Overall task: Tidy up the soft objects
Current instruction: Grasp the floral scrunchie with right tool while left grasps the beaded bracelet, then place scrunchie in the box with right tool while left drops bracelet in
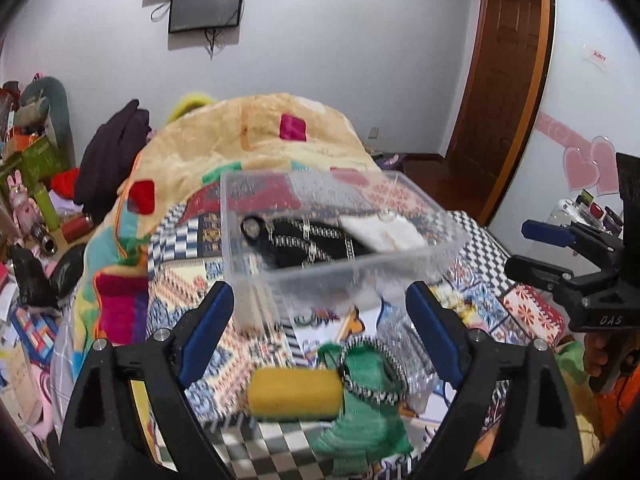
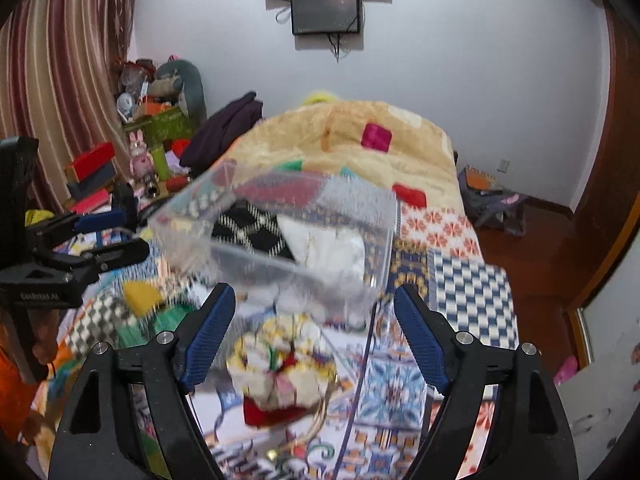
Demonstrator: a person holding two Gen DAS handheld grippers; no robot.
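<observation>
Clear plastic box (image 1: 340, 240), rectangular and translucent, resting on the patchwork bedspread (image 1: 500, 280) of the bed; it contains a black patterned cloth (image 1: 312, 242) and a folded white cloth (image 1: 384, 232) lying side by side. Outside the box, nearer the left-wrist camera, lie a yellow sponge-like roll (image 1: 294, 394) just beside a green knitted item (image 1: 360, 412) with a black-and-white trim. In the right-wrist view a small cream, red and yellow soft toy (image 2: 280, 372) lies on the bedspread below the box. The left gripper (image 1: 320, 328) hovers with jaws wide apart, holding nothing; the right gripper (image 2: 316, 332) likewise has jaws spread wide and empty. A tan blanket with coloured squares (image 1: 260, 132) is heaped behind the box.
</observation>
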